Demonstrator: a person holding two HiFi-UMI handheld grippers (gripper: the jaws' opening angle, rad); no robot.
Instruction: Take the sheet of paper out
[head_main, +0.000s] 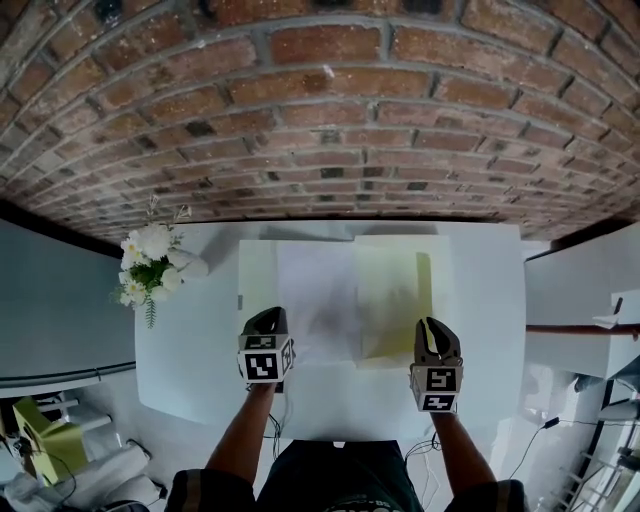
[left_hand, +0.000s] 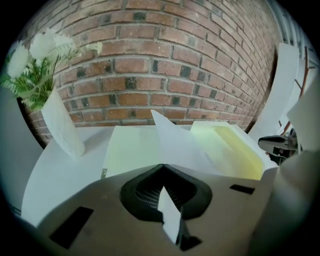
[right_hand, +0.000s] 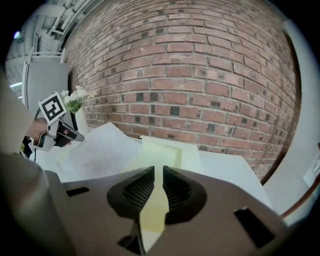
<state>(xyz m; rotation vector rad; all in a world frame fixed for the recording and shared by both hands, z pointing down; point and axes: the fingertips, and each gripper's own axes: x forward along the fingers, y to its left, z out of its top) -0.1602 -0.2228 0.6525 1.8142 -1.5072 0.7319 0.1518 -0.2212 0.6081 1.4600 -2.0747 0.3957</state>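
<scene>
Two grippers: one in each hand, both at the near edge of a pale yellow card folder (head_main: 398, 300) lying open on a white worktop (head_main: 480, 330).
Left gripper (left_hand: 162, 170): jaws fully together, pinching the near-left corner of a white sheet of paper (head_main: 318, 300); corner poking back past the pads, so a secure hold, likely for drawing the sheet away.
Right gripper (right_hand: 158, 172): jaws narrowly apart, near-right edge of the folder's cover between them, pads not visibly pressing; probably placed there to hold the folder back during removal.
Sheet: across the middle of the folder, near-left part raised and bowed upward, far part resting on the folder; not out yet.
Step in hand: lifting the sheet clear.
Risk: thin paper in a single-corner pinch, liable to crease, tear or drag the folder along.
Surroundings: white flowers (head_main: 148, 255) in a white vase (left_hand: 62, 127), left of the folder and well apart; red brick wall (head_main: 330, 100) beyond its far edge.
</scene>
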